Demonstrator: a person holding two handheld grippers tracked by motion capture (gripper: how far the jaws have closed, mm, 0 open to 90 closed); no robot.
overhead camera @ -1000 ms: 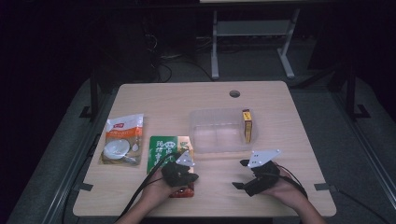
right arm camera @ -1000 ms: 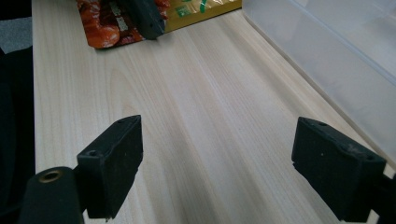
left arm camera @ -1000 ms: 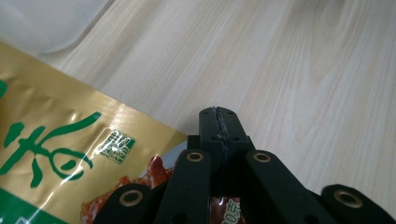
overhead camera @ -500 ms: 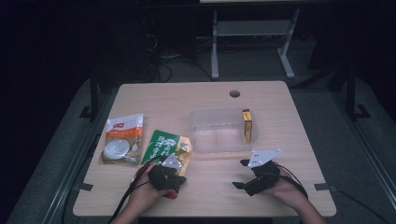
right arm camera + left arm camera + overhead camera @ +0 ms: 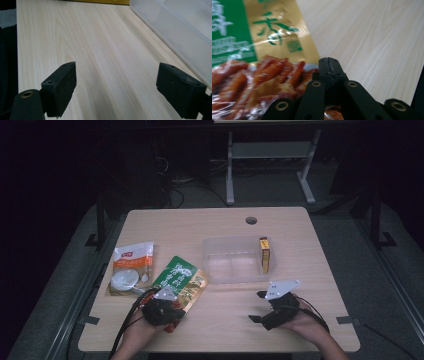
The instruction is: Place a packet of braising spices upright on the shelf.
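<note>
The green and gold snack bag is gripped at its near edge by the left tongs, whose jaws are pressed together on the wrapper; in the left gripper view the bag is seen spreading away from the closed jaw tips, with its printed red food strips just beside them. The bag is tilted, its far end toward the clear plastic box and its near end under the left hand. A white and orange pouch lies just beside it on the left. A small yellow carton stands at the right wall of the box. The right tongs are held wide apart, with nothing between them, above the bare table near the box.
</note>
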